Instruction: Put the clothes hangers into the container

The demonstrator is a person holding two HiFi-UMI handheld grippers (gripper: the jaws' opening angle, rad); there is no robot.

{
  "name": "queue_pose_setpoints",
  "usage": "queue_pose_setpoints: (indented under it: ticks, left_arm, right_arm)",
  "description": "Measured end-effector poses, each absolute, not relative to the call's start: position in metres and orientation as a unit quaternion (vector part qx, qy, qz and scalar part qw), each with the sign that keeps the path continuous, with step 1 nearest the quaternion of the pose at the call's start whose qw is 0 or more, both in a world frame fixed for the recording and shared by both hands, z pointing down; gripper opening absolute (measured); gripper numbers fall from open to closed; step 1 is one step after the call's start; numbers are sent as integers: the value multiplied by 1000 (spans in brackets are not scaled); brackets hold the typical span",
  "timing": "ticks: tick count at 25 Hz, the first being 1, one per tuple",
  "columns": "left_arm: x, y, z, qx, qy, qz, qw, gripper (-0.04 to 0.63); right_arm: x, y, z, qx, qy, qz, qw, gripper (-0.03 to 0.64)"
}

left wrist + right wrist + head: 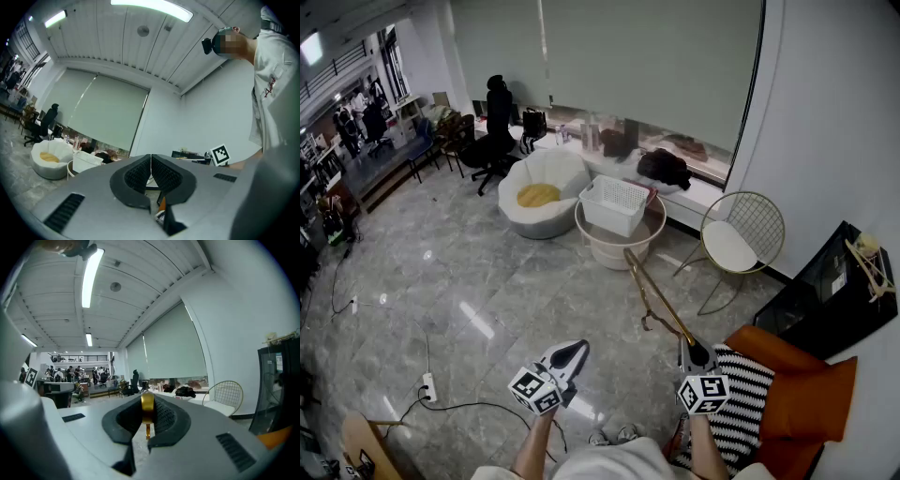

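Note:
My right gripper (692, 349) is shut on one end of a gold-coloured clothes hanger (655, 300), which reaches away from me toward the white slatted basket (615, 203). In the right gripper view the hanger's gold bar (147, 407) sits pinched between the black pads. The basket stands on a round white table (623, 246) several steps ahead. My left gripper (573, 352) is held level beside the right one. Its pads (140, 174) meet in the left gripper view with nothing between them.
A white beanbag seat with a yellow cushion (541, 194) lies left of the table, and a wire chair (739, 234) right of it. An orange chair with a striped cushion (766, 400) and a black cabinet (836, 295) stand to my right. A power strip (429, 386) with a cable lies on the floor at the left.

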State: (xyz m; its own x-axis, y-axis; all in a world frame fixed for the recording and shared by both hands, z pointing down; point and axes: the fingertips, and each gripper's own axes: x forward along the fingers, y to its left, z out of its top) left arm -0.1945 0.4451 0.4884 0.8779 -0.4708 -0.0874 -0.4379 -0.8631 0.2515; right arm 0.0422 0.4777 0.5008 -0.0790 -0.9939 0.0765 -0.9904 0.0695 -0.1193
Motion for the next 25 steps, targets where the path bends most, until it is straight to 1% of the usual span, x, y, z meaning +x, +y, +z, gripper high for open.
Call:
queue_pose_setpoints:
  ticks: [14,18,22,25]
  left_arm:
    - [-184,455,492,963,-239,-62,111,29]
    - [-179,453,491,963,-247,-52,97,29]
    - [-166,449,492,961,-265,-35,76,29]
    - [-157,448,496,958,-274,-31,73,29]
  right_arm:
    - [33,484,504,-664,744,-73,13,41]
    - [35,486,503,-662,746,-74,25,41]
    - [41,487,506,-654,752,-71,22,41]
    - [47,489,511,-650,756,-69,18,41]
